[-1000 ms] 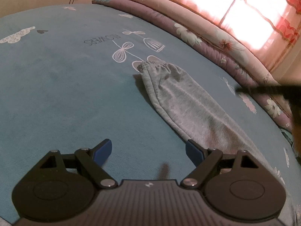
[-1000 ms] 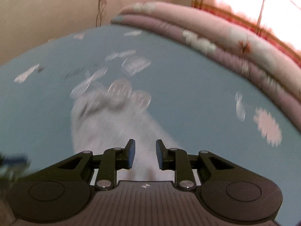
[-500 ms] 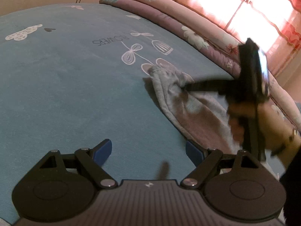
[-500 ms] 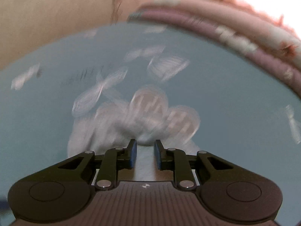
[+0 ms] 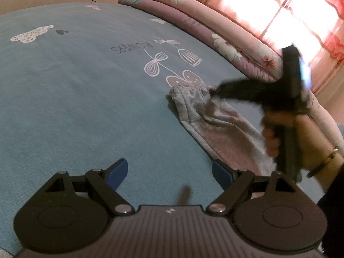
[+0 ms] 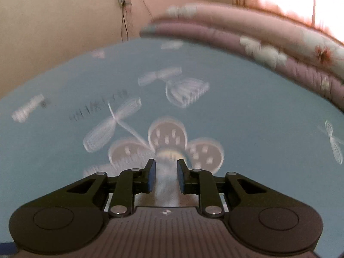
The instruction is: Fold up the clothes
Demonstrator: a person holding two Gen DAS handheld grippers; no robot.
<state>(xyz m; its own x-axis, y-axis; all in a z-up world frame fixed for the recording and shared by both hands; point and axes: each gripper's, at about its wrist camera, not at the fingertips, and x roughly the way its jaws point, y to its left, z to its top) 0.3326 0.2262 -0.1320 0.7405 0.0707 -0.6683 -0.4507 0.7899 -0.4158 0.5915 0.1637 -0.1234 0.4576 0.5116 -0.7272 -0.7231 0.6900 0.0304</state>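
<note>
A gold bracelet [image 5: 331, 153] and a dark sleeve [image 5: 335, 197] are noted at the lower right of the frame.

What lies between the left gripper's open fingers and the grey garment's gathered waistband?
In the left wrist view, only bare blue bedsheet separates the left gripper from the waistband; the grey garment runs alongside, to the right.

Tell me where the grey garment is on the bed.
In the left wrist view, the grey garment lies right of centre on the blue bedsheet, its gathered end beside the printed flower, near the folded pink quilt.
</note>
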